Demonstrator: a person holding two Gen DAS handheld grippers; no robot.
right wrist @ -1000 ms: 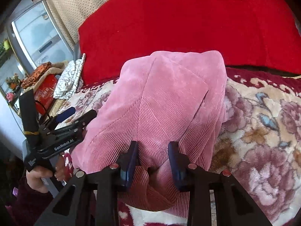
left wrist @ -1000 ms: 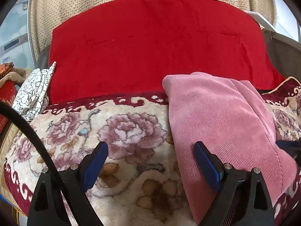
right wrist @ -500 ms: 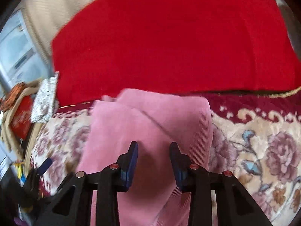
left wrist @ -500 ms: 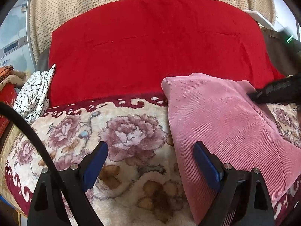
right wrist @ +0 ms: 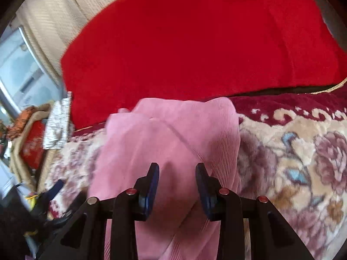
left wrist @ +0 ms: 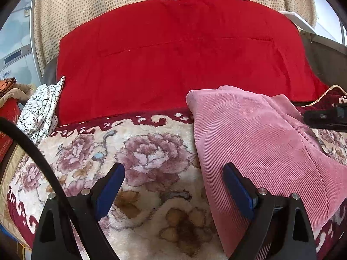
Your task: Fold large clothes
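Behind everything hangs a beige dotted curtain (left wrist: 91,6), and below it a plain red blanket (left wrist: 173,60) covers the far half of the bed. Nearer me lies a cream plush blanket with mauve roses and a dark red scroll border (left wrist: 138,158). On my left wrist view, a white cloth with black crackle lines (left wrist: 41,110) sits bunched at the left edge. My left gripper (left wrist: 173,186) hangs over the rose blanket with its blue pads wide apart and nothing between them. The folded pink corduroy garment (left wrist: 260,147) lies on the rose blanket to the right, its far end overlapping the red blanket's edge; the right-hand pad sits over its near left edge, though I can't tell if it touches. At the far right a black part of my other tool (left wrist: 325,119) pokes in.

Over to the right wrist view, a bit blurred. My right gripper (right wrist: 176,186) is above the near part of the pink corduroy, jaws part-way apart, pads clear of the cloth as far as I can see. The garment (right wrist: 173,134) runs away from me toward the red blanket (right wrist: 195,43), with the rose blanket (right wrist: 292,162) on its right.
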